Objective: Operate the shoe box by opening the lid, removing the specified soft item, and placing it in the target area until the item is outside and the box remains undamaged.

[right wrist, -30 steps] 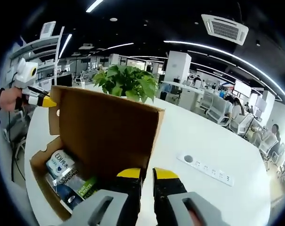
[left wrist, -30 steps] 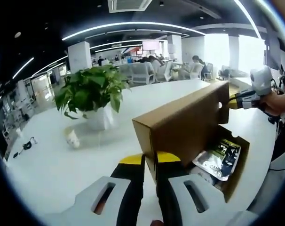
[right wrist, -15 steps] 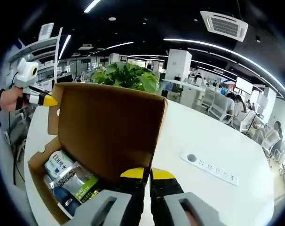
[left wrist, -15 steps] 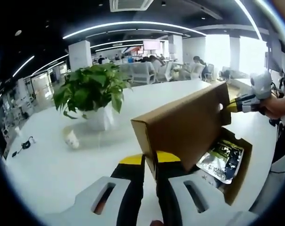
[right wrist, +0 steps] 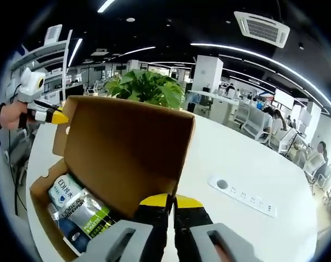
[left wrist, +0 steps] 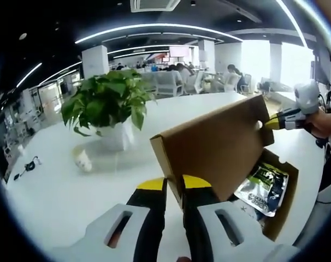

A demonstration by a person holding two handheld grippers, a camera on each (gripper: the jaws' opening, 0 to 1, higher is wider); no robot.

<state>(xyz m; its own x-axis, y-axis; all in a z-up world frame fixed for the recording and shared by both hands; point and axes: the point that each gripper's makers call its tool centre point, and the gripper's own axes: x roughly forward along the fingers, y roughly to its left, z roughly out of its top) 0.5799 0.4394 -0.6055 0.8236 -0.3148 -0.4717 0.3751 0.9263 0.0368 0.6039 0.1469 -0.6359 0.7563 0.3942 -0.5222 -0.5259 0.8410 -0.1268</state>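
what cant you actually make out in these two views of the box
- Right gripper view: the lid hides the far side of the box's inside; the view's lower edge cuts off the packets.
- Left gripper view: the raised lid hides most of the contents; one packet shows.
- Both views: whether any soft item lies under the packets.
- Print on the packets is mostly too small to read.

The raised lid (left wrist: 214,147) is hiding most of the box interior in the left gripper view, leaving one pouch (left wrist: 262,183) partly showing. In the right gripper view, the plant's pot is sitting hidden behind the lid (right wrist: 127,147), and the lower packets (right wrist: 81,210) are running under the gripper.
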